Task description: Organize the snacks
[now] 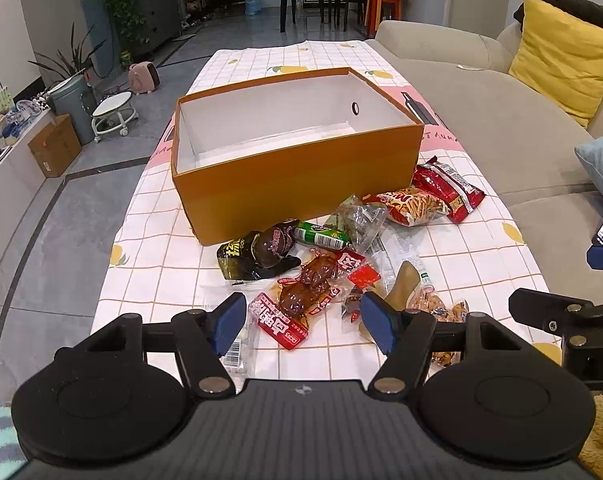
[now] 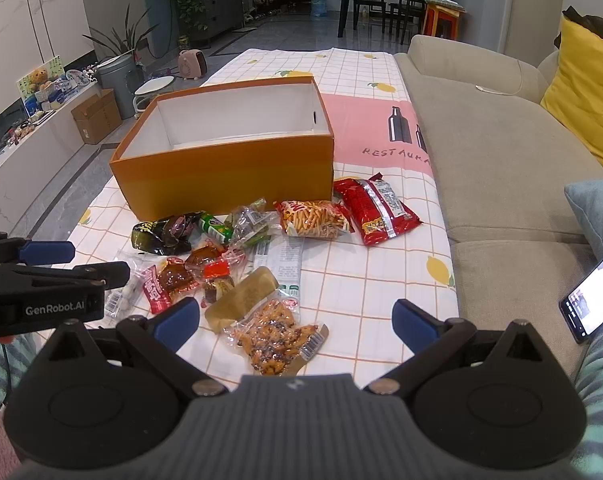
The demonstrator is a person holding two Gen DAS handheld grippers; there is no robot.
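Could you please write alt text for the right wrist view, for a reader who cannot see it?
An open right gripper hovers over snack packets scattered on a checked tablecloth, nearest a clear packet of brittle. Behind them stands an empty orange box; the left gripper enters at left, and a beige sofa runs along the right.

Black gripper point(image 2: 295, 322) frames, blue pads point(image 2: 177, 318), white "GenRobot.AI" lettering, teal striped sleeves.

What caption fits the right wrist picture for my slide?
Open right gripper hovers over snack packets beside an empty orange box.
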